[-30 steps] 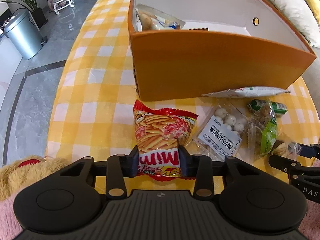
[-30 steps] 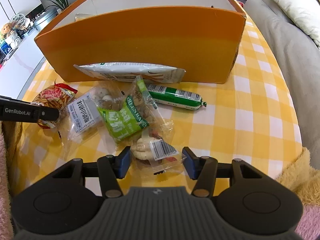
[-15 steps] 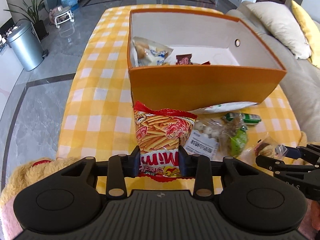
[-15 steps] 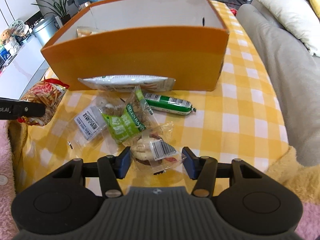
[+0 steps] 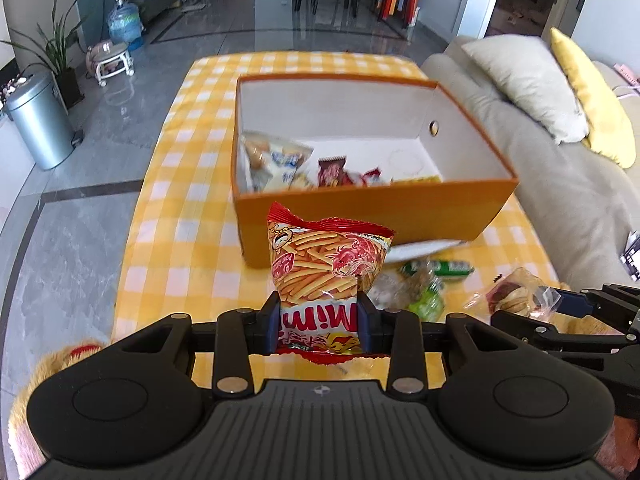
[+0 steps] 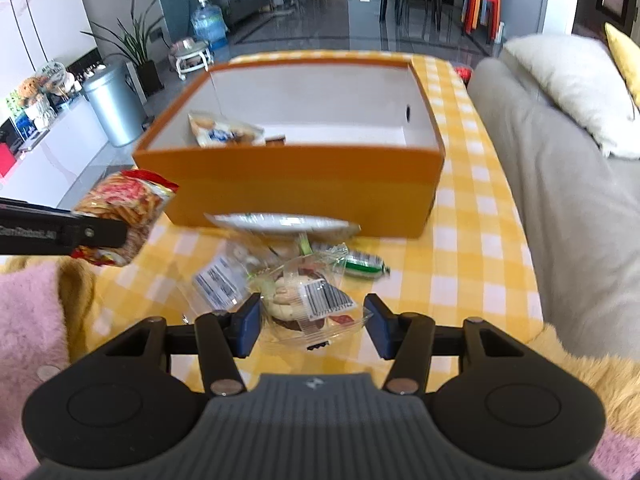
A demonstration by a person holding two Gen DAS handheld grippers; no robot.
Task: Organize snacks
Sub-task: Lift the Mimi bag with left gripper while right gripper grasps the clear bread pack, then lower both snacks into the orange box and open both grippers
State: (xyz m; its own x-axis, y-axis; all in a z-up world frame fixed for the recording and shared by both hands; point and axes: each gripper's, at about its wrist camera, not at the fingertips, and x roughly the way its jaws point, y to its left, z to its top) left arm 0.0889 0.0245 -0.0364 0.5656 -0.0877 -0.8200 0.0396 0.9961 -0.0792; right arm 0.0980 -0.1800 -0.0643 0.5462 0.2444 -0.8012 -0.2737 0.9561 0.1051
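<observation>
- The left gripper (image 5: 319, 320) has its jaws clamped on the lower end of the red prawn-stick bag (image 5: 326, 268), mid-frame, in front of the orange box (image 5: 372, 216).
- The right gripper (image 6: 312, 326) holds a clear-wrapped pastry (image 6: 310, 304) between its jaws, low centre, above the other loose packets (image 6: 280, 222) on the bench (image 6: 472, 240).
- Best carried clear over the box's near wall before letting go, aiming for the bare white floor at the right.
- The bag's long axis runs up the frame, its crimped top toward the box; the pastry's long axis lies across the jaws.
</observation>
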